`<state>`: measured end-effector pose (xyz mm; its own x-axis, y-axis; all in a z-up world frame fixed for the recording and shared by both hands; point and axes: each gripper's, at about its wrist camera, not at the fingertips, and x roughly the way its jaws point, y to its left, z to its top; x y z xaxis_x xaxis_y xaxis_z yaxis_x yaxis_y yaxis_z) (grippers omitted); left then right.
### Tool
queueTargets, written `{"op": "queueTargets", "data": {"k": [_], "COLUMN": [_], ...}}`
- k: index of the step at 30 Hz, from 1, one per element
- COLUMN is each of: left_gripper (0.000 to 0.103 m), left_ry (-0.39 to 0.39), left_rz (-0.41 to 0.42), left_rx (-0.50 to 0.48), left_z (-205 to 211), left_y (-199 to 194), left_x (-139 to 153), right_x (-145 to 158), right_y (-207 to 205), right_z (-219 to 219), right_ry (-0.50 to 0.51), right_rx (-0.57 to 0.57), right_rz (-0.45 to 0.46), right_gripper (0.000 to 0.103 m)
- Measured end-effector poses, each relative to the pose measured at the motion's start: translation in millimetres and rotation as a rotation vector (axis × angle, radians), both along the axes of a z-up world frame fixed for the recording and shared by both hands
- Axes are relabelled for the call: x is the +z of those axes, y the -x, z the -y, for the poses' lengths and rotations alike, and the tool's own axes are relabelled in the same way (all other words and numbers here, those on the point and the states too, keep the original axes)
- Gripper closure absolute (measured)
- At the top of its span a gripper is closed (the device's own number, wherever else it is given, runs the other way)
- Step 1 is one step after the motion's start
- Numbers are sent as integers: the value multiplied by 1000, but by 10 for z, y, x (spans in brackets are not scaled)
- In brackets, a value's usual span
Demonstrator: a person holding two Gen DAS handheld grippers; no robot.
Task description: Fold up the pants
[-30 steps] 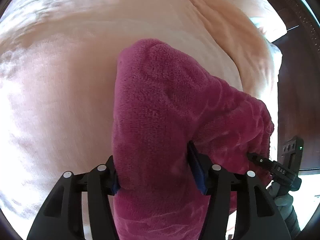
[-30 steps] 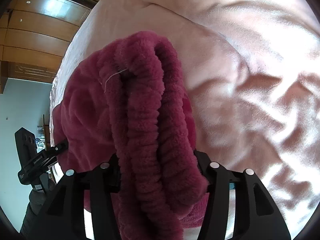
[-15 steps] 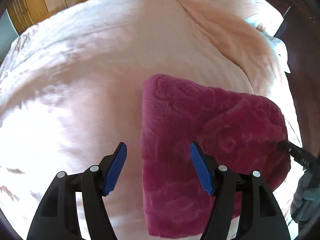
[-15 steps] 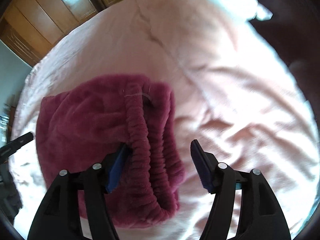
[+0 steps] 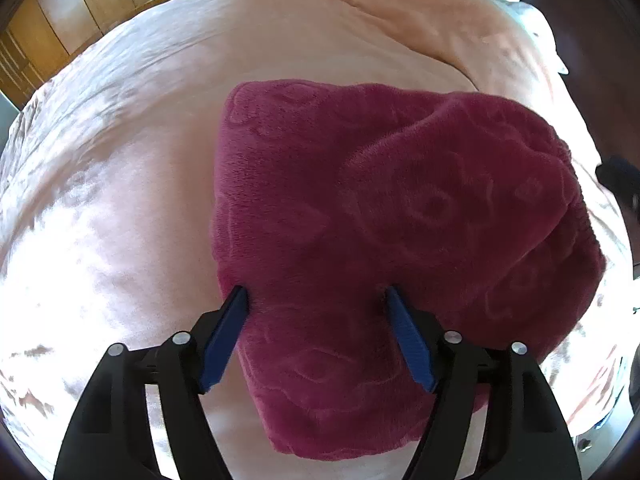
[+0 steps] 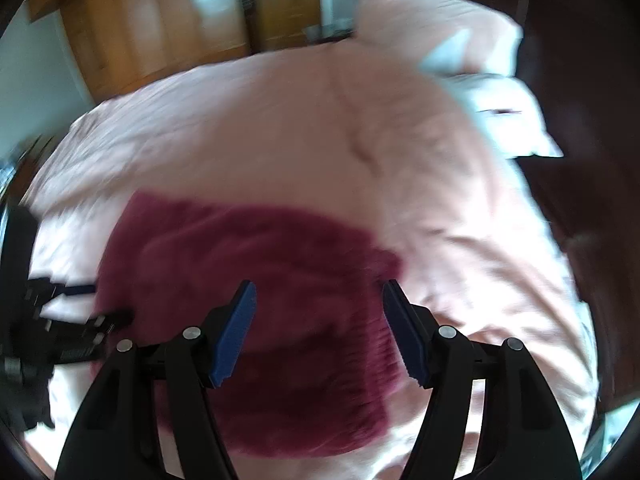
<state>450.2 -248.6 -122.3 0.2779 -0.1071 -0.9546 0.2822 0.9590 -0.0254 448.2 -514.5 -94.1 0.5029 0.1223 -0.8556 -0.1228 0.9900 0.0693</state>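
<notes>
Between the fingers of the left gripper [image 5: 314, 294] lies the near part of the pants [image 5: 384, 240], a folded magenta fleece bundle resting flat on the pink bedspread [image 5: 120, 184]. Both blue pads are spread wide, nothing clamped. The left pad's tip [image 5: 236, 300] sits right at the bundle's left edge and the right pad's tip [image 5: 394, 300] over its top; whether either actually touches the fleece cannot be told. Most of the bundle spreads ahead of the fingers and off to their right, where the gathered waistband [image 5: 576, 236] curves along the far right edge.

From the right wrist the view is blurred. The right gripper [image 6: 316, 292] also stands wide apart, holding nothing, with the pants [image 6: 240, 272] seen between and beyond its fingers and extending to their left. Left of those fingers, dark hardware of the other gripper shows at the bundle's edge. Pillows [image 6: 500, 92] lie far ahead to the right, wooden cabinets [image 6: 152, 32] beyond the bed.
</notes>
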Motion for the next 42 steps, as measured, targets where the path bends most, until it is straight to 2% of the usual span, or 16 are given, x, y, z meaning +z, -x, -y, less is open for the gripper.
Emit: {"op": "queueTargets", "data": {"k": [3, 5, 9, 11, 17, 23, 30, 37, 42], "left_gripper": [29, 28, 21, 19, 19, 19, 19, 10, 8], "left_ry": [-9, -16, -29, -28, -39, -40, -24, 6, 34], "left_rz": [0, 2, -2, -2, 14, 61, 140, 213, 248], "left_rx": [-2, -5, -6, -8, -14, -23, -35, -79, -102], "left_z": [60, 62, 79, 67, 76, 49, -16, -64, -108], "left_y": [-31, -36, -20, -18, 22, 135, 319, 582, 737], "left_x": [-13, -16, -34, -47, 12, 198, 541, 937, 1202], "right_x": [-283, -462, -704, -748, -801, -625, -199, 299, 619], "right_y": [-31, -16, 5, 19, -98, -63, 200, 575, 873], "right_z": [104, 243, 551, 570, 467, 248, 77, -121, -214], "right_ry": [40, 48, -34, -42, 22, 97, 68, 34, 27], "right_rx": [-27, -94, -175, -169, -142, -110, -134, -164, -196], "right_rz": [-75, -131, -203, -215, -219, -171, -68, 23, 101], "right_gripper": [36, 36, 36, 36, 36, 36, 36, 34, 19]}}
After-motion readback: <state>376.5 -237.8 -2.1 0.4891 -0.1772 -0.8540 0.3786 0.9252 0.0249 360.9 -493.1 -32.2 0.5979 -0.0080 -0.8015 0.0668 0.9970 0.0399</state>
